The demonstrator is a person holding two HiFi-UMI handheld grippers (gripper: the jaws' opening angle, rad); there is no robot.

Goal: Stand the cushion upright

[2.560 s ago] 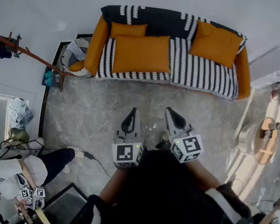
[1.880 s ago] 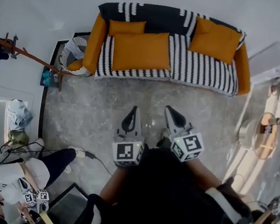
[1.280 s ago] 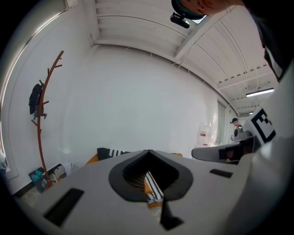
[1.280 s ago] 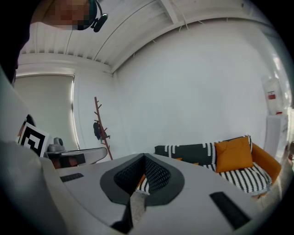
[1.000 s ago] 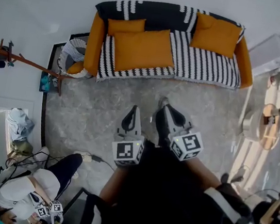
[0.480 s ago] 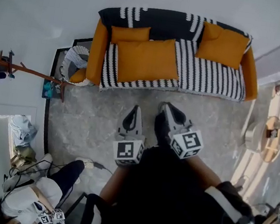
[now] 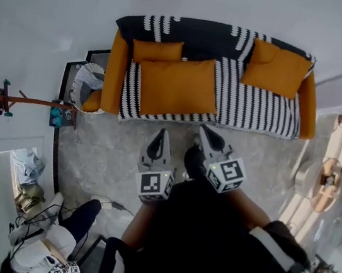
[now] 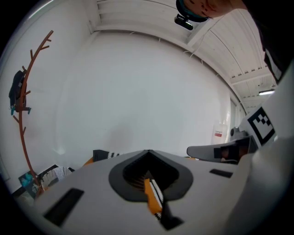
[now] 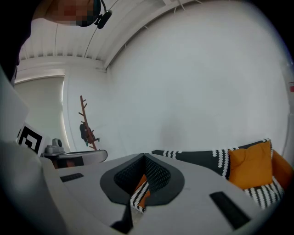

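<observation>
Orange, the big cushion (image 7: 177, 86) lies flat on the striped sofa (image 7: 258, 109); left gripper (image 7: 160, 134) and right gripper (image 7: 203, 131) have jaws closed, empty.

- The head view is taken from high above and faces steeply down; the sofa (image 7: 229, 90), the floor (image 7: 112, 143), the left tool (image 7: 161, 136) and the right tool (image 7: 204, 131) are all taken in from well off.
- The left gripper view is taken low along its own tool and is aimed at the white wall (image 8: 138, 92); only a sliver of sofa is seen over it.
- The right gripper view is aimed likewise; the sofa's right end is shown.
- The sofa and the coat stand (image 7: 23, 102) are shared by all three views.
</observation>
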